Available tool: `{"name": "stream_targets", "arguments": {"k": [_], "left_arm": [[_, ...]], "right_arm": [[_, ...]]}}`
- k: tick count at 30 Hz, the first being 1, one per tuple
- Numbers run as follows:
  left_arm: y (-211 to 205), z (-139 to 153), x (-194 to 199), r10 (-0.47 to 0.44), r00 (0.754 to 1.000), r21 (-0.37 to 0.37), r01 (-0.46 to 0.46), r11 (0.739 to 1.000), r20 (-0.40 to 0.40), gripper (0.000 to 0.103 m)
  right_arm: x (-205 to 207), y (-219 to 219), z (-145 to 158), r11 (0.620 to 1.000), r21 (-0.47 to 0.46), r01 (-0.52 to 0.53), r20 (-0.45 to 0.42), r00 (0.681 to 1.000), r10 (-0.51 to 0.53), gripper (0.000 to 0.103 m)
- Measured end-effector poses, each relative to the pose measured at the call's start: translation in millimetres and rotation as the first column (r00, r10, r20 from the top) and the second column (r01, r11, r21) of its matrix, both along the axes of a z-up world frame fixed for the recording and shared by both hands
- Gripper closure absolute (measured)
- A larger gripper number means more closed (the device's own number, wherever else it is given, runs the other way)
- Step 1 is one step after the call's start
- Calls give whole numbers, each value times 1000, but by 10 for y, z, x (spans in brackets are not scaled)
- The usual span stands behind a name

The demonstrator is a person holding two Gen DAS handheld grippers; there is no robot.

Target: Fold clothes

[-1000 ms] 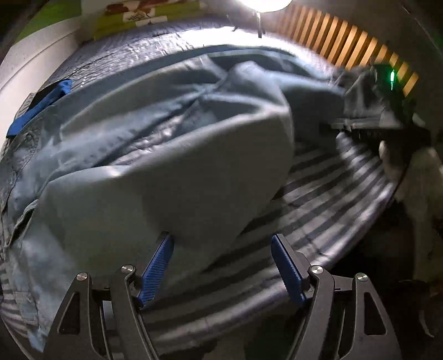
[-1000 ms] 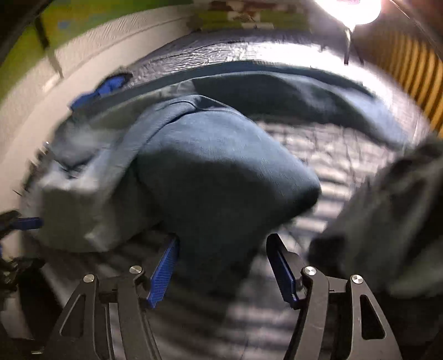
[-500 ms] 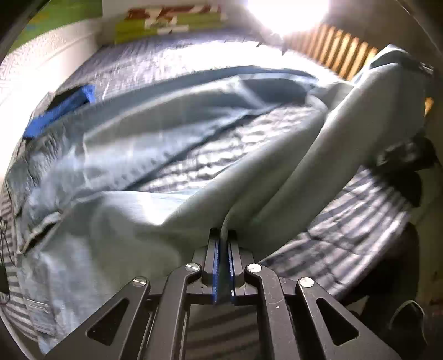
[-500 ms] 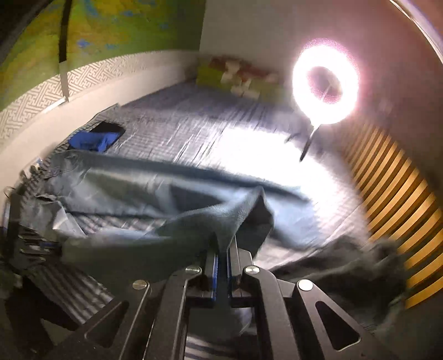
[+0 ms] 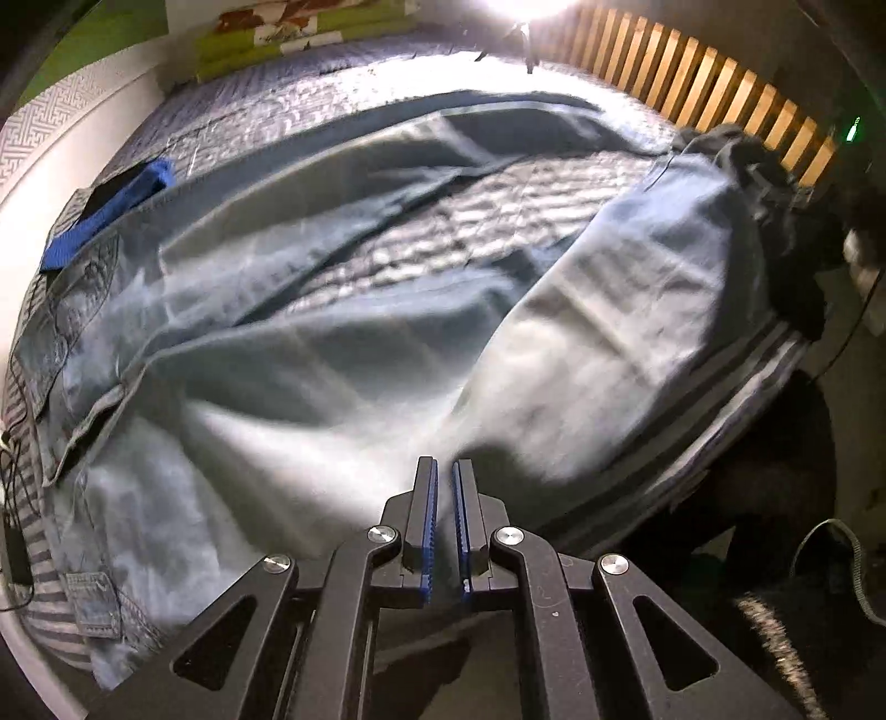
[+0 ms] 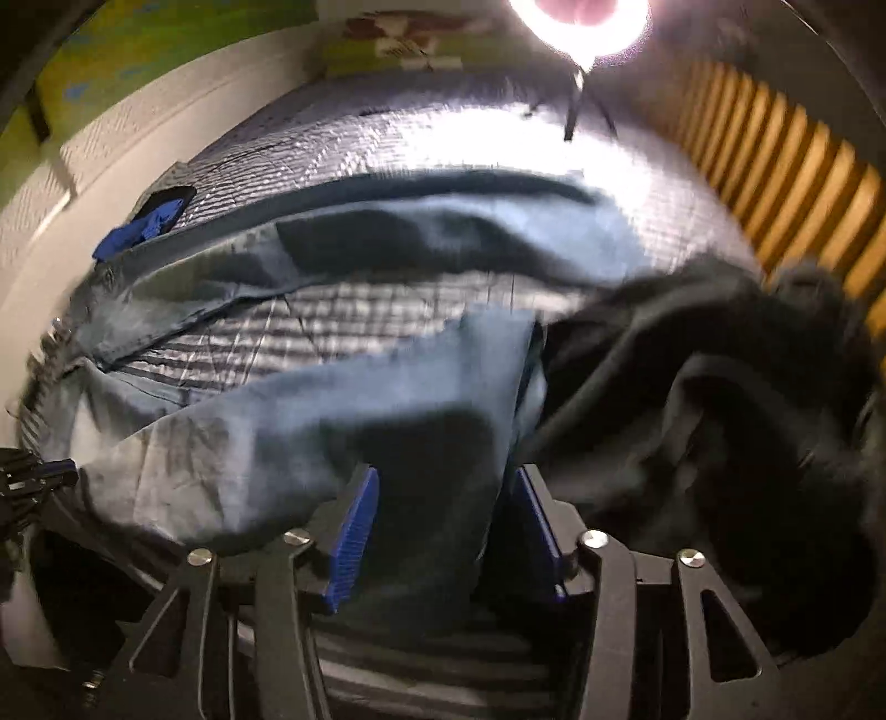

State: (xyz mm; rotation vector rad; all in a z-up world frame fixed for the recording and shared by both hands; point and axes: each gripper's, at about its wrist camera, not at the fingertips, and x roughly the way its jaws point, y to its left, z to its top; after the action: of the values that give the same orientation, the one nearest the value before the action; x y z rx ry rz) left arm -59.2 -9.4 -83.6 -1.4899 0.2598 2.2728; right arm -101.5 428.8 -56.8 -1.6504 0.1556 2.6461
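Light blue-grey jeans (image 5: 332, 343) lie spread over the striped bed cover (image 5: 498, 210), waist to the left and both legs running right. In the left wrist view my left gripper (image 5: 446, 487) is shut on the near leg's edge, low by the bed's front edge. The right wrist view shows my right gripper (image 6: 443, 515) open, the end of the jeans' leg (image 6: 332, 432) draped loosely across the gap between its blue pads (image 6: 354, 531). The left gripper (image 6: 33, 482) also shows at the far left there.
A dark garment (image 6: 720, 415) is heaped at the bed's right end, beside the right gripper. A blue item (image 5: 111, 210) lies at the far left near the wall. A ring light (image 6: 581, 22) and wooden slats (image 5: 720, 83) stand behind.
Both grippers shut on the near leg, lifted it and stretched it out to the right. The right gripper has since come down and opened, so the leg end lies loose; the left stays shut.
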Motion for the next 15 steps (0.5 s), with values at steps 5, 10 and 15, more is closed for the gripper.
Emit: {"name": "stream_targets", "arguments": {"k": [5,10,15], "left_arm": [[-29,219,-57,32,999,71,-29,997,-44,93],[-289,271,-124,129,990,121,-122,985,-51,92],[-665,276,-91,202,978,129,-194,973,-56,92]], "right_arm": [[62,-62,-284,998,-4,58,30,998,-58,53],[4,-119,-582,995,-14,94,56,994,-93,78],[53,-69,-312,970,-108,215,-24,975,-219,101]]}}
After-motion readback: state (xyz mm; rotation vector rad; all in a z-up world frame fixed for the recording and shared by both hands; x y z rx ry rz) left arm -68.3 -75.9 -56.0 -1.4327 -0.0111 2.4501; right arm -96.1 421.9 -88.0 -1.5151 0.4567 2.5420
